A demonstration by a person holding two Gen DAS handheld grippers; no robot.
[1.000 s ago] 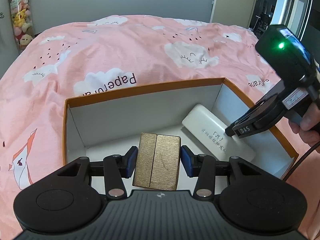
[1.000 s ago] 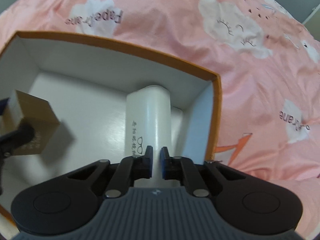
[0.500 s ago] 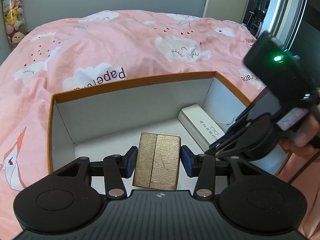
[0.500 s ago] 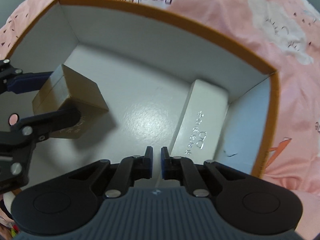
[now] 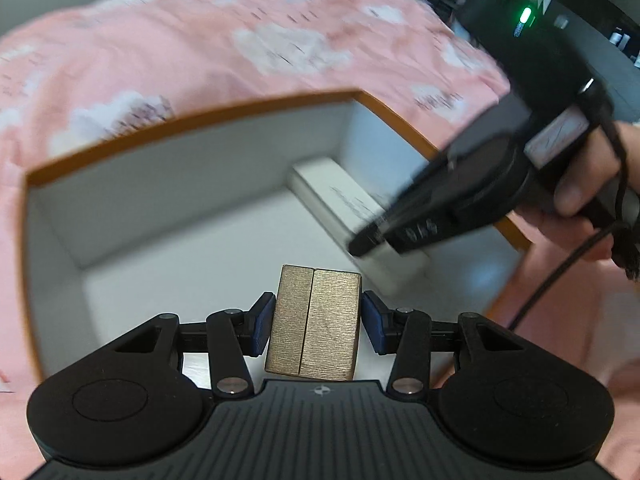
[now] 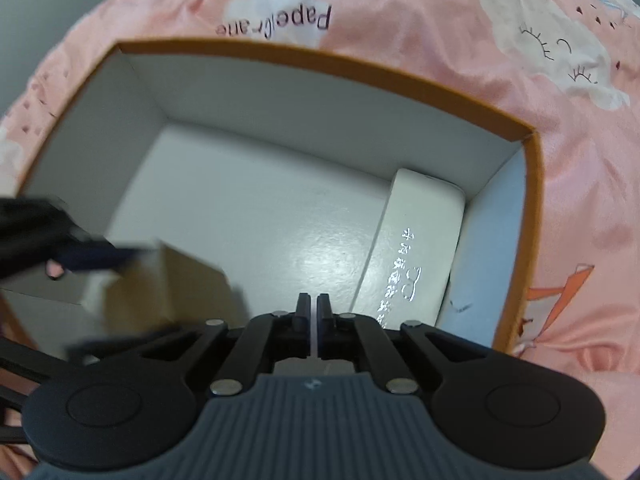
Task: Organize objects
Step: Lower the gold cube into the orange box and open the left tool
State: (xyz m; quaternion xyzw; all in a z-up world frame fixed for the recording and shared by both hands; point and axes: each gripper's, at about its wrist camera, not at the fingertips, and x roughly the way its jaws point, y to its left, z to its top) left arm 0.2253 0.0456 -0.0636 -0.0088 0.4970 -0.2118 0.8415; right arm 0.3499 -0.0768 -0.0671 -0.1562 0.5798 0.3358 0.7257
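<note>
My left gripper (image 5: 318, 322) is shut on a gold box (image 5: 314, 324), its blue pads pressing both sides, low over the near part of the floor of the orange-rimmed box (image 5: 200, 118). The right wrist view shows the gold box (image 6: 176, 284) blurred at the left with the left gripper's fingers (image 6: 92, 256) on it. A white glasses case (image 6: 416, 248) lies along the right wall of the orange-rimmed box (image 6: 320, 60). My right gripper (image 6: 313, 308) is shut and holds nothing, just left of the case's near end. In the left wrist view the right gripper (image 5: 360, 246) points down beside the glasses case (image 5: 336, 196).
The orange-rimmed box sits on a pink bedspread (image 6: 560, 120) printed with white clouds. A hand (image 5: 576, 188) holds the right gripper, and its black cable (image 5: 560, 276) hangs over the box's right rim. The white floor (image 6: 248, 216) shows bare between the gold box and the case.
The right gripper slid left off the glasses case and the small gap between its fingers closed. The left gripper tipped further down into the box, still gripping the gold box.
</note>
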